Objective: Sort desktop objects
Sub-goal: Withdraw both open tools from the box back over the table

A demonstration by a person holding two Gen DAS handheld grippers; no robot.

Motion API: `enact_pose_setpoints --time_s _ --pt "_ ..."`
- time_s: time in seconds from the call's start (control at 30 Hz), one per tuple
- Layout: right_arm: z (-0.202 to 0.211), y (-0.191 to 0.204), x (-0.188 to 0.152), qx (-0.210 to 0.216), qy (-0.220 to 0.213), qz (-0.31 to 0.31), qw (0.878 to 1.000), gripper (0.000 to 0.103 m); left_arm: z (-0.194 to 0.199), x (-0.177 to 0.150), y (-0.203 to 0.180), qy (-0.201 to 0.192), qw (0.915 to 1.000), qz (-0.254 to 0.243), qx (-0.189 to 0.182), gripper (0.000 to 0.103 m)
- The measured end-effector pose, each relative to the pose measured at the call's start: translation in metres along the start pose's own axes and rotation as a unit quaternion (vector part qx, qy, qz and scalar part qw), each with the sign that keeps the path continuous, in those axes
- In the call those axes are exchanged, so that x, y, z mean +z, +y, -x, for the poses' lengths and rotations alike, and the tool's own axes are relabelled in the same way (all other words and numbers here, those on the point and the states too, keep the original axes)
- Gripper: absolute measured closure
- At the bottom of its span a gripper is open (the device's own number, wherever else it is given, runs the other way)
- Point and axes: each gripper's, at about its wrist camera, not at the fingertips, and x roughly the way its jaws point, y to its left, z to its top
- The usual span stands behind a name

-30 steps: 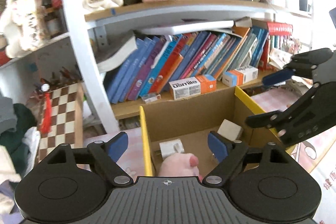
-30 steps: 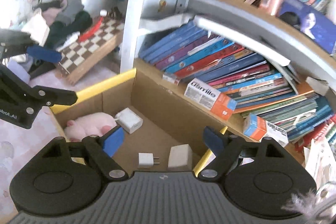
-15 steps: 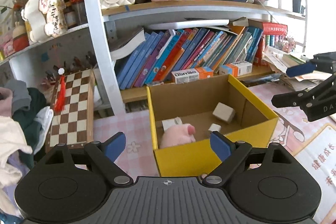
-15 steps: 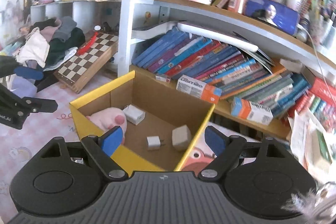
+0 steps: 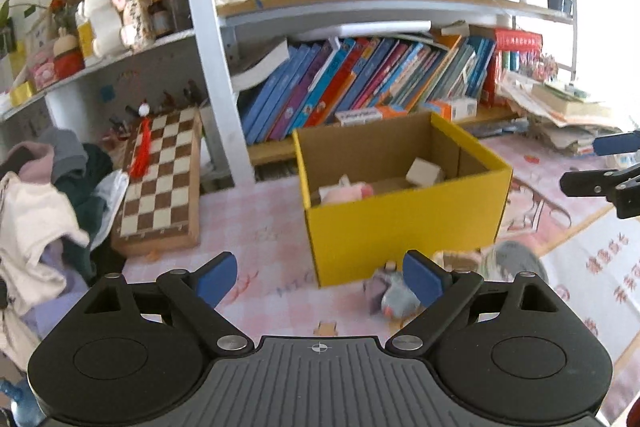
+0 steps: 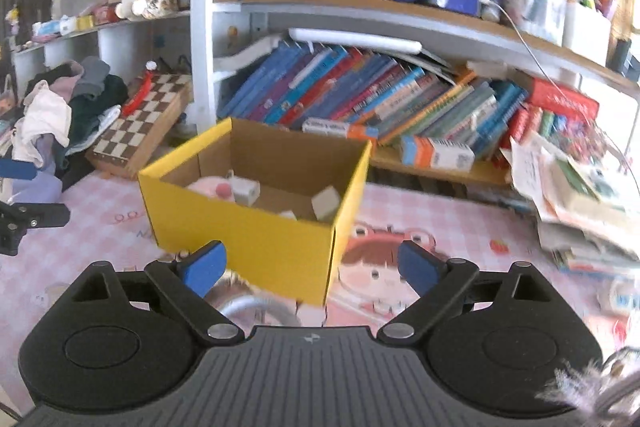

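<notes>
Crowded bookshelves (image 5: 360,83) back our pink mat (image 6: 440,227), where the yellow box (image 5: 404,223) stands open-topped as the sorting bin, already holding a pink toy (image 5: 346,191) and white blocks. Both our left gripper (image 5: 320,277) and right gripper (image 6: 310,265) hover empty, their jaws having just spread wider, probably ready for the small grey-blue thing (image 5: 394,297) lying just before the box.

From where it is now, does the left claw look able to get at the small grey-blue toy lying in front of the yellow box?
Probably yes: the grey-blue toy lies on open mat before the yellow box, beside the open, empty left claw.
</notes>
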Motion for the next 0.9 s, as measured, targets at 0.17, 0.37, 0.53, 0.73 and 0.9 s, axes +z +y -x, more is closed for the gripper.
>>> enact_pose_setpoints --time_s 0.17,0.37,0.53,0.73,0.9 --pt "0.011 0.012 -0.022 -0.022 0.011 -0.007 1.000 0.010 0.009 -0.018 0.004 0.009 0.9999 0.014 0.004 0.010" --pt "0.022 0.029 -0.046 -0.037 0.031 -0.008 0.999 0.010 0.017 -0.037 0.004 0.023 0.9994 0.025 -0.009 0.003" --pt "0.028 0.041 -0.063 -0.042 0.050 -0.014 0.998 0.010 0.022 -0.052 0.000 0.040 0.9989 0.020 -0.015 0.003" --pt "0.032 0.055 -0.080 -0.042 0.077 -0.015 0.996 0.009 0.025 -0.066 -0.007 0.052 0.9983 0.013 -0.020 0.002" --pt "0.033 0.064 -0.090 -0.039 0.097 -0.011 0.994 0.009 0.024 -0.075 -0.016 0.065 0.9973 0.007 -0.033 0.002"
